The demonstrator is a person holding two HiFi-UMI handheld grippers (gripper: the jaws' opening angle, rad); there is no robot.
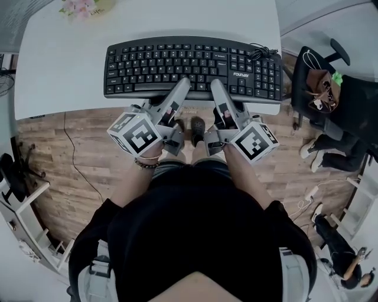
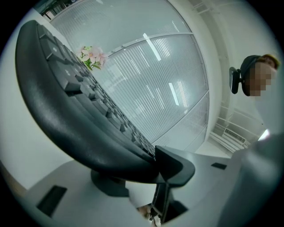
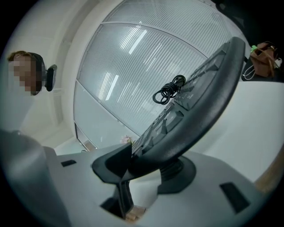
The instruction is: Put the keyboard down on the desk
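Observation:
A black keyboard (image 1: 195, 66) stretches across the near part of the white desk (image 1: 59, 65), and its front edge hangs over the desk's rim. My left gripper (image 1: 183, 85) is shut on that front edge left of centre. My right gripper (image 1: 217, 87) is shut on it right of centre. In the left gripper view the keyboard (image 2: 66, 111) is pinched between the jaws of the left gripper (image 2: 133, 173). The right gripper view shows the same for the keyboard (image 3: 199, 102) and the right gripper (image 3: 151, 170). I cannot tell whether the keyboard rests on the desk.
The keyboard's coiled cable (image 1: 261, 52) lies on its far right corner. Pink flowers (image 1: 82, 7) stand at the desk's far left. A black chair with a brown bag (image 1: 322, 82) stands right of the desk, and a person's legs (image 1: 331, 150) are beside it. Wooden floor (image 1: 71, 153) lies below.

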